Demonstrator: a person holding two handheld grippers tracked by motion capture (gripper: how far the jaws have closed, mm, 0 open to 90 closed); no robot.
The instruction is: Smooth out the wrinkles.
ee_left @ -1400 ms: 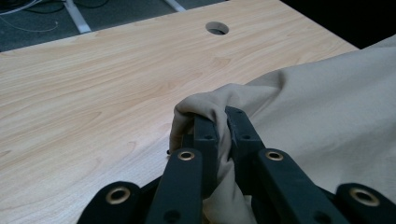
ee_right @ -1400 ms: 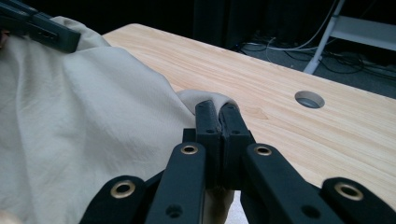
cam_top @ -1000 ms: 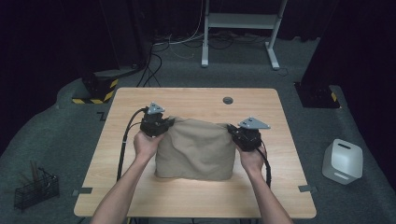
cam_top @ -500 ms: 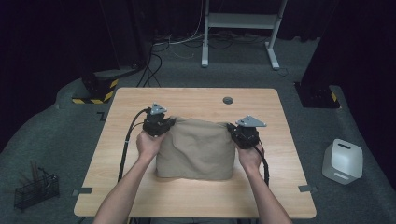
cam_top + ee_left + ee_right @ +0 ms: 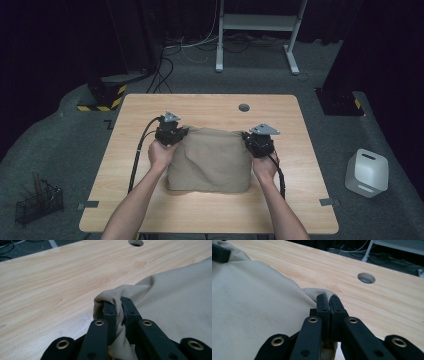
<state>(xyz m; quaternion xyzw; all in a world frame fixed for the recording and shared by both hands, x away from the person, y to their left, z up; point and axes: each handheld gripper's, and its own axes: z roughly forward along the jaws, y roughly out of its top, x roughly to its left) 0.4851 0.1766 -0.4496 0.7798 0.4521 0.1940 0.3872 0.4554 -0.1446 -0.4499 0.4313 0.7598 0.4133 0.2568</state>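
High view: tan cloth (image 5: 210, 160), folded to a rough rectangle, lies mid-table (image 5: 210, 107), nearer the near edge. Left gripper (image 5: 176, 134) holds its far left corner, right gripper (image 5: 251, 141) its far right corner. Step, as judged: laying a fold flat; next calls for lowering both corners evenly, then letting go.

Left gripper view: black jaws pinch a bunched corner of the cloth (image 5: 175, 310); soft, matte weave, rounded fold over the tips. Pale wood grain, round hole (image 5: 135, 242) beyond.

Right gripper view: jaws pressed together on a thin cloth (image 5: 257, 315) corner; smooth, faintly creased.
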